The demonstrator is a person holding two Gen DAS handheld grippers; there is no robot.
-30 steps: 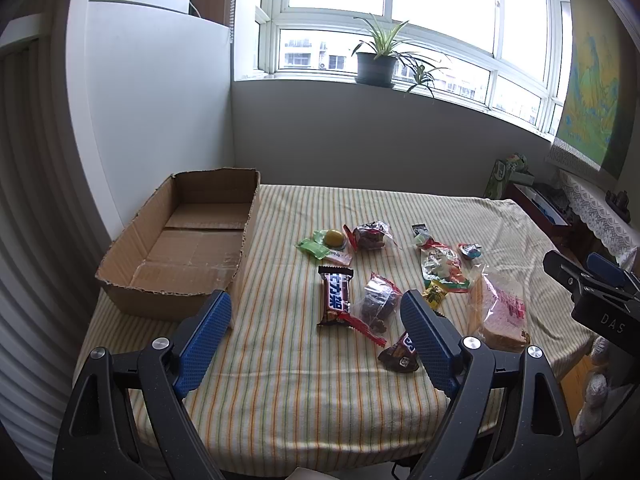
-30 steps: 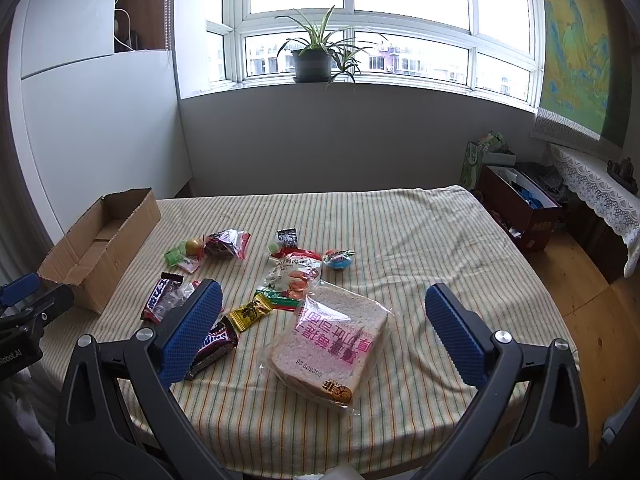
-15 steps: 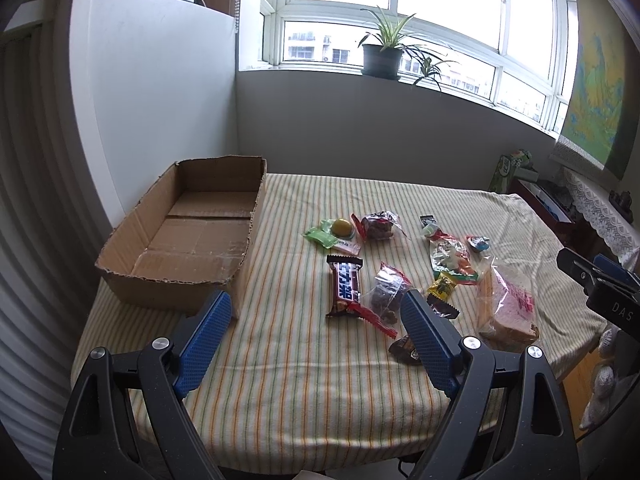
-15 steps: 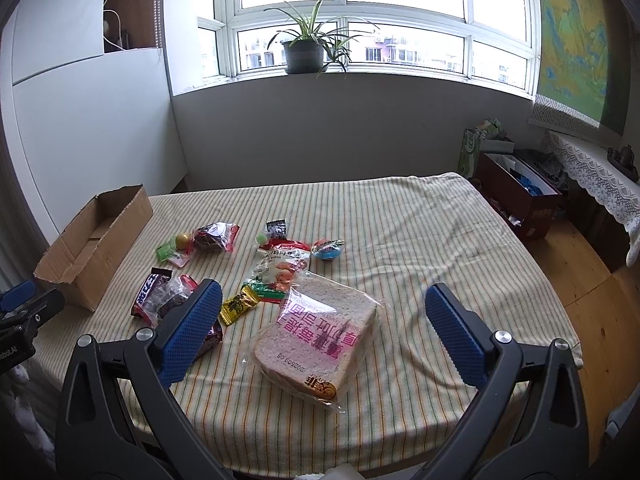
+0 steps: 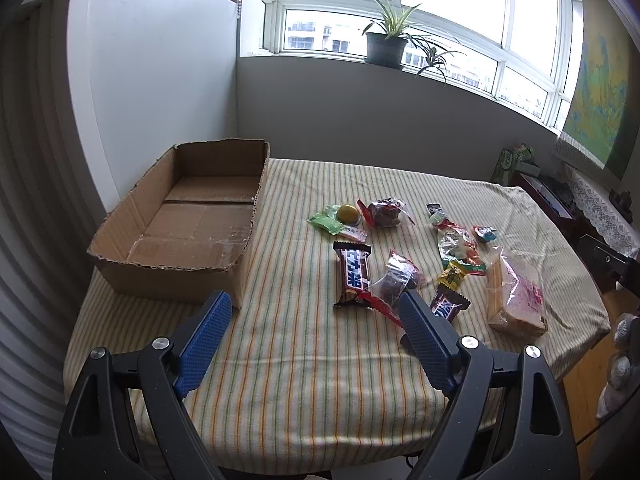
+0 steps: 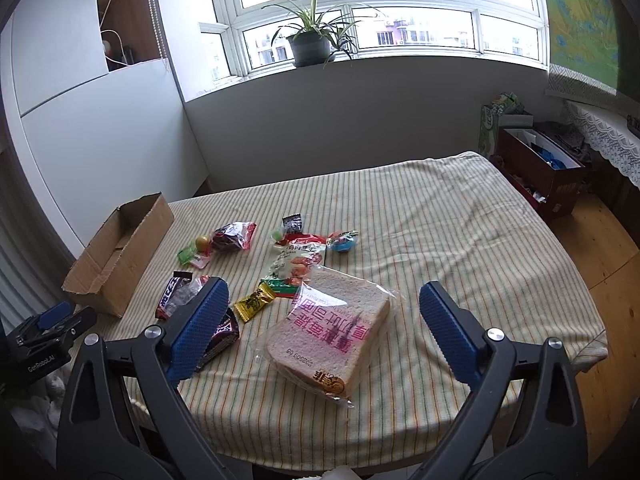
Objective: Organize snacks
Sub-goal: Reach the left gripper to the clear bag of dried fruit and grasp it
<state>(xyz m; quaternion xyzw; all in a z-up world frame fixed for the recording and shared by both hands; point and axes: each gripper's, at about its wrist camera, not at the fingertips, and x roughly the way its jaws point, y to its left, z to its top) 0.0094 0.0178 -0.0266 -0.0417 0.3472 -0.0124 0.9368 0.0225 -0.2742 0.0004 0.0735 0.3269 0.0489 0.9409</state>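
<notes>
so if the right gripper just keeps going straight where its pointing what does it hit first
Most likely the bagged bread, which lies on the striped tablecloth between the lines of the right gripper fingers. Its jaws are closing with nothing gripped. Depth is hard to judge here.

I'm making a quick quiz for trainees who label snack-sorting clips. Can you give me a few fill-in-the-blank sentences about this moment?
1. The cardboard box on the striped tablecloth holds ____ snacks so far.
2. The potted plant stands on the ____.
3. The bagged bread slice lies in front of the ____ gripper, whose jaws are closing with nothing pressed between them.
4. The left gripper has its jaws ____.

Missing words: no; windowsill; right; open
</notes>
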